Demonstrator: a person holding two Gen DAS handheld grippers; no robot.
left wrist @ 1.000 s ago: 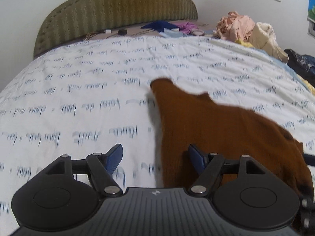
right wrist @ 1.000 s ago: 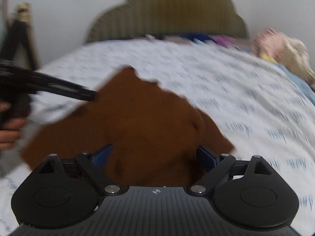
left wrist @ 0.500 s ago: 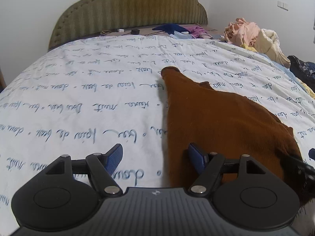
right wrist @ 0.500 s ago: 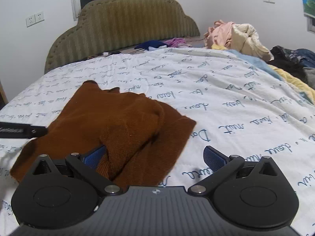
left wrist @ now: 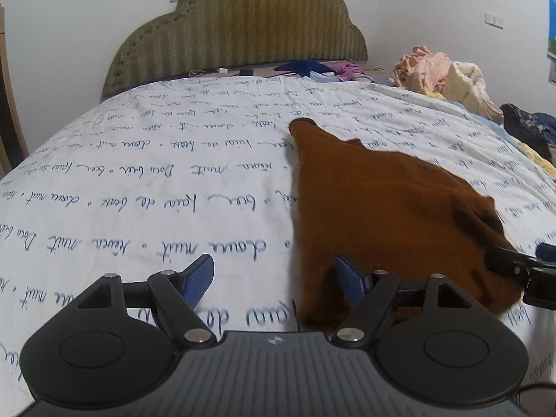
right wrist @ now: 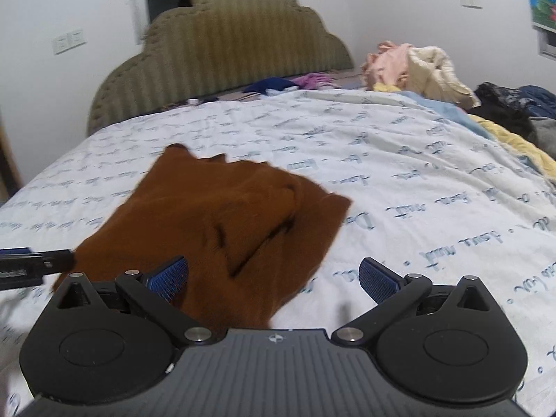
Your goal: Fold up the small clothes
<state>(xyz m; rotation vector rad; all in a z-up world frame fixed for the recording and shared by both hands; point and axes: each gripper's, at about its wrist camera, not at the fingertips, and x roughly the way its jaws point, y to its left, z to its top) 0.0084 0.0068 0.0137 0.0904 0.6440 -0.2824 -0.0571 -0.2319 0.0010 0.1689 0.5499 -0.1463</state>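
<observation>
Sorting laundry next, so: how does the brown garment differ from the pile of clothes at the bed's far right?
The brown garment lies spread out and partly folded; the pile is a bunched heap. The garment is one brown colour mid-bed; the pile mixes pink and cream at the far edge. Both rest on the bed.

Bedsheet print: repeated blue cursive, upside down from the left wrist view; "nuit" and "de" readable, the rest unclear.
</observation>
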